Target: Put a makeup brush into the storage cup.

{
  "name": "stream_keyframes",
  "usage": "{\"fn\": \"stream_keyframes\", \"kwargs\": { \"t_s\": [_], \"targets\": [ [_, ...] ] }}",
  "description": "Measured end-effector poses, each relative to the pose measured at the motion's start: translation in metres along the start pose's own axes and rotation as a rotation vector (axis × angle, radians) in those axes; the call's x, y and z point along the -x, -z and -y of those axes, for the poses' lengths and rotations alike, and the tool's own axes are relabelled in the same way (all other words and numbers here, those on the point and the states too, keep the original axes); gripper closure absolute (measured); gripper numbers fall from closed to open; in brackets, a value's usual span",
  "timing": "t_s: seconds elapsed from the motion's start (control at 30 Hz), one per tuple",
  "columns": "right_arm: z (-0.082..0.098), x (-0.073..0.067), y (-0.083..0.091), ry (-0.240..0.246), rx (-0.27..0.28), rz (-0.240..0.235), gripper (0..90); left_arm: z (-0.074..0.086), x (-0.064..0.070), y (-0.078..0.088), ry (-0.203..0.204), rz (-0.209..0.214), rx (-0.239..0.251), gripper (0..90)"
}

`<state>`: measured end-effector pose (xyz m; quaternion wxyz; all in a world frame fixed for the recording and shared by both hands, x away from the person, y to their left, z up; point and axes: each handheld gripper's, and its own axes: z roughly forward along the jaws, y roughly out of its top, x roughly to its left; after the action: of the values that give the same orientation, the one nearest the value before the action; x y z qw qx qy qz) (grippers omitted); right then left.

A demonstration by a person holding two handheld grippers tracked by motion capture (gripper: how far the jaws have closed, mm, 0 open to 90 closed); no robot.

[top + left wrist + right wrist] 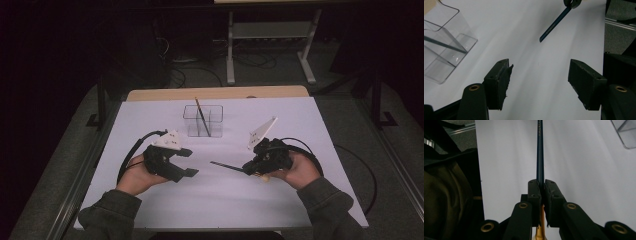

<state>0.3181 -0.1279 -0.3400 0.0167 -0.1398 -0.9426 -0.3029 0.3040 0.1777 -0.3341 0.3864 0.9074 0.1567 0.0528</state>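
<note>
My right gripper (540, 185) jaws clamp a pencil (540, 152), pointing left. Left gripper (539, 85) jaws wide, nothing between. Clear holder (202, 120) with one pencil sits beyond on surface (300, 120).

A pencil (202, 116) stands in the holder (202, 121), mid-table (300, 200).

high view looks down and forward over the table (150, 210); both gripper views skim it closely.
</note>
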Motion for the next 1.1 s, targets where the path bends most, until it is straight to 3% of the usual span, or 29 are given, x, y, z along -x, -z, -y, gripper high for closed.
{"fn": "stream_keyframes", "kwargs": {
  "t_s": [0.43, 0.83, 1.1],
  "targets": [
    [-0.017, -0.008, -0.008, 0.051, -0.007, -0.060, 83.1, -0.011, 0.008, -0.010, -0.042, 0.046, -0.027, 38.0],
    [-0.031, -0.017, -0.018, 0.113, -0.035, -0.083, 83.1, -0.016, 0.017, -0.020, -0.087, 0.112, -0.067, 48.0],
    [-0.037, -0.021, -0.023, 0.134, -0.043, -0.094, 83.1, -0.016, 0.019, -0.026, -0.107, 0.161, -0.087, 59.7]
  ]
}}
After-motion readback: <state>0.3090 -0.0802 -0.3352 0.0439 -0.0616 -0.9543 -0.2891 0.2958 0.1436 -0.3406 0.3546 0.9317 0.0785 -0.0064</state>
